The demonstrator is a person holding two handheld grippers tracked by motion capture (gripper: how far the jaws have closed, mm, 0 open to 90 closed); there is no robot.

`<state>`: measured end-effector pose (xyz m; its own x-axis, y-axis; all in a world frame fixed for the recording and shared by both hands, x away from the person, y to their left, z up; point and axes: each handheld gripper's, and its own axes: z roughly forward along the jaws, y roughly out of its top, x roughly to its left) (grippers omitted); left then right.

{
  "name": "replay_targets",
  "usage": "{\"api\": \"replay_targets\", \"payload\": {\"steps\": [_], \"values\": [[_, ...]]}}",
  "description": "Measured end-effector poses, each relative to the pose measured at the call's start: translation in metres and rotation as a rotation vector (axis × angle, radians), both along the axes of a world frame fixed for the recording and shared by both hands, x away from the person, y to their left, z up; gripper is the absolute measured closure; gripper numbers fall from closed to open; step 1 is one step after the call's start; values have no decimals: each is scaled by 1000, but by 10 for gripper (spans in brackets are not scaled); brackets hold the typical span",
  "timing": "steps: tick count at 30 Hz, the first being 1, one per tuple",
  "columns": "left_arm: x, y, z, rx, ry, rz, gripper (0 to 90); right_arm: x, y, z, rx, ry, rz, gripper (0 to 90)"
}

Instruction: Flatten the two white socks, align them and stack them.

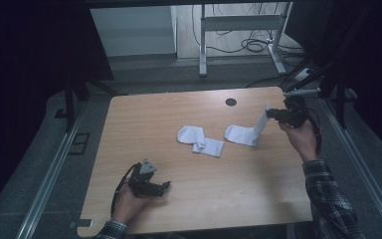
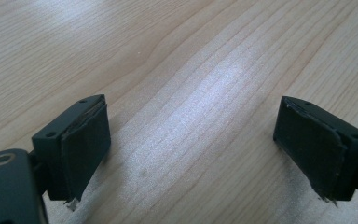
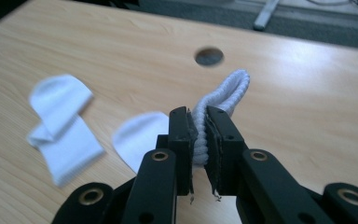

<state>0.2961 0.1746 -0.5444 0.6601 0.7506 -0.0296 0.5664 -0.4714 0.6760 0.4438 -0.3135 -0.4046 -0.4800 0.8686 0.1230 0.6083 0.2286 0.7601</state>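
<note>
Two white socks are on the wooden table (image 1: pixel 189 199). My right gripper (image 1: pixel 270 112) (image 3: pixel 201 133) is shut on the ribbed cuff of one white sock (image 1: pixel 246 133) (image 3: pixel 223 93) at the right; the cuff end is lifted while its toe end still lies on the table. The other white sock (image 1: pixel 199 140) (image 3: pixel 60 126) lies folded flat near the middle. My left gripper (image 1: pixel 164 185) (image 2: pixel 193 154) rests low near the front left, jaws wide open over bare wood with nothing between them.
A round cable hole (image 1: pixel 231 102) (image 3: pixel 209 56) sits near the table's far edge. Beyond the table are a metal desk frame (image 1: pixel 238 30) and floor cables. Aluminium rails run along both sides of the table.
</note>
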Motion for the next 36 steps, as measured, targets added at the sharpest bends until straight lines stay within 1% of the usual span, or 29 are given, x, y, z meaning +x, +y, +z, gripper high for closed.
{"api": "replay_targets", "payload": {"steps": [10,13,16,20,24,26,28,29,30,31,32,34,35,36], "values": [[0,0,0,-4,-1,5,110,-14,-41,-52,-30,76,-60,793],[1,-1,0,-1,-4,9,110,-18,-50,-65,-44,98,-71,791],[3,-2,0,1,-4,15,111,-25,-60,-80,-45,126,-89,790],[9,-5,0,-1,-4,21,115,-31,-68,-97,-62,154,-98,785],[18,-10,2,5,1,34,163,-36,-71,-115,-75,188,-91,764],[23,-14,4,4,6,34,224,-37,-73,-117,-62,187,-91,741],[28,-18,6,5,7,35,276,-37,-74,-114,-73,170,-96,704],[33,-20,8,-4,10,32,299,-38,-75,-112,-71,157,-102,695],[36,-22,9,-12,9,30,324,-38,-76,-111,-58,151,-102,687],[41,-26,12,-21,2,31,333,-38,-76,-110,-58,146,-103,677],[46,-29,15,-33,-3,28,348,-38,-76,-110,-59,138,-105,670],[57,-38,21,-68,-12,31,379,-39,-75,-110,-77,134,-103,655],[63,-43,24,-86,-20,31,393,-40,-75,-109,-85,123,-108,647],[69,-49,27,-111,-26,31,422,-40,-76,-108,-82,117,-107,638]]}}
